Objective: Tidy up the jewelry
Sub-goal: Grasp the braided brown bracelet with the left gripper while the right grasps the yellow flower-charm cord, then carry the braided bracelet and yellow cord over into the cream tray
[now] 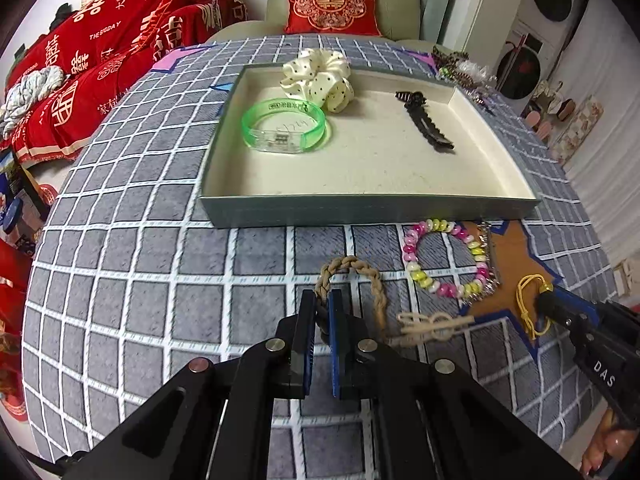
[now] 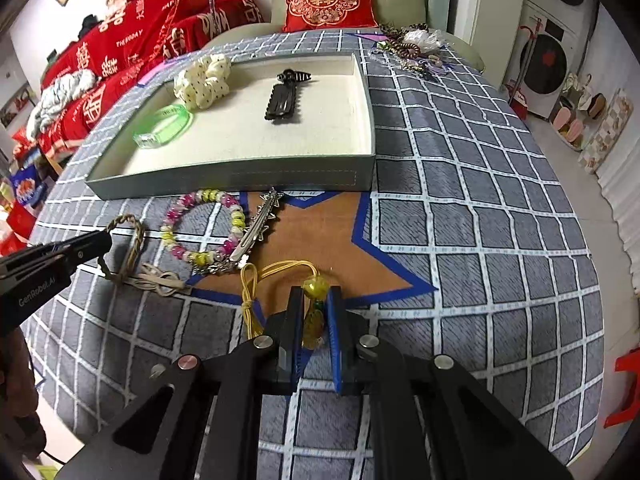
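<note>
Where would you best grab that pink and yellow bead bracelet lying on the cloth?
Probably the beaded bracelet's left arc, from above, one finger inside the ring and one outside. It lies flat, and its right side touches the silver spiked clip, so that side is crowded.

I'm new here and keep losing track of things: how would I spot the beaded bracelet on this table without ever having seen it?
Find the shallow grey-green tray on the checked tablecloth. Just in front of its near wall, outside it, a ring of beads lies flat: the beaded bracelet, against a silver hair clip. Its glossy pink, yellow and white beads set it apart from the plain tan braided rope bracelet beside it.
</note>
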